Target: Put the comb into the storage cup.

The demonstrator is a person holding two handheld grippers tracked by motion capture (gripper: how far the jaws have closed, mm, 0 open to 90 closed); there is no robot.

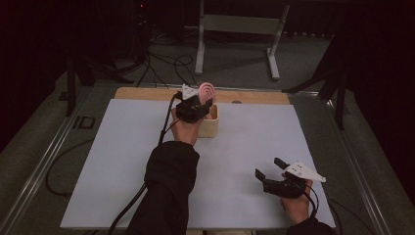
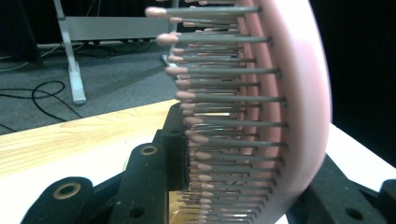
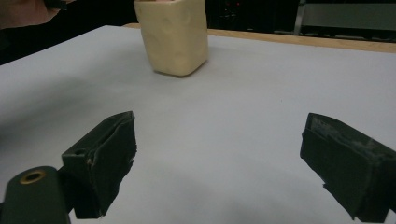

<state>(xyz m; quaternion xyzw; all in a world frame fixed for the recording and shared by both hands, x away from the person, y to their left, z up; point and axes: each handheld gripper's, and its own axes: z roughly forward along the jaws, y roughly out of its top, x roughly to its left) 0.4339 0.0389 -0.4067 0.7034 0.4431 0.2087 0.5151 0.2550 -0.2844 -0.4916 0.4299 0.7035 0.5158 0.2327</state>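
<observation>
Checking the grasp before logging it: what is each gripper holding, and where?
Left gripper grips the pink hairbrush across its bristled head. Right gripper holds nothing.

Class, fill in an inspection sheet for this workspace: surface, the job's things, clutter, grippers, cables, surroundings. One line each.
Surface: white sheet over a wooden table, whose bare edge shows along the far side.
Job's things: pink brush, bristles and pink back close up in the left gripper view, held above a cream box at the far middle of the sheet.
Clutter: nothing seen.
Grippers: left gripper shut on the brush; right gripper open, holding nothing, low over the near right of the sheet.
Cables: one trails from the left gripper along the sleeve; more lie on the floor behind.
Surroundings: dark room, grey floor, metal stand beyond the table.
</observation>
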